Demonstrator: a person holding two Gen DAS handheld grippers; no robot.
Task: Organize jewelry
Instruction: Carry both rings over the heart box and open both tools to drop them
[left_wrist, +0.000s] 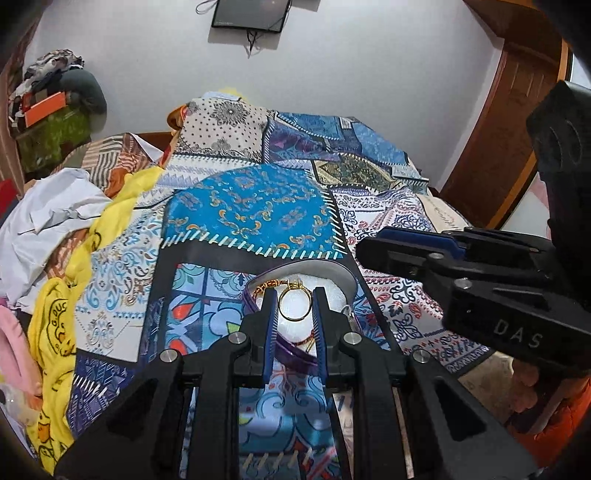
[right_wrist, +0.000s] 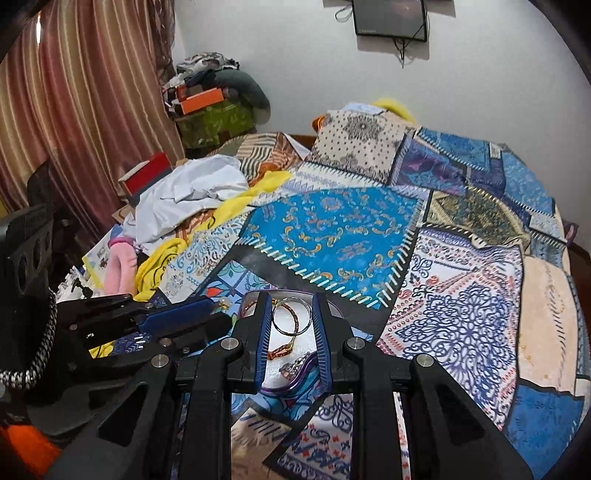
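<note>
A purple-rimmed jewelry box (left_wrist: 334, 275) with white padding lies open on the patchwork bedspread. In it lie a gold bangle (left_wrist: 293, 303) and a red-gold braided bracelet (left_wrist: 271, 283). My left gripper (left_wrist: 294, 299) is open, its fingers either side of the bangle, above the box. The right wrist view shows the same box (right_wrist: 280, 387), the bangle (right_wrist: 291, 315), the braided bracelet (right_wrist: 282, 349) and a silver ornament (right_wrist: 295, 367). My right gripper (right_wrist: 290, 306) is open over the box, not touching anything. Each gripper shows in the other's view: the right one (left_wrist: 373, 249) and the left one (right_wrist: 218, 317).
Crumpled white cloth (left_wrist: 48, 218), a yellow printed cloth (left_wrist: 59, 332) and a pink item (right_wrist: 118, 266) pile up at the bed's left side. Striped curtains (right_wrist: 85, 110) hang left. A cluttered shelf (right_wrist: 210, 107) stands in the corner; a wooden door (left_wrist: 509, 129) is right.
</note>
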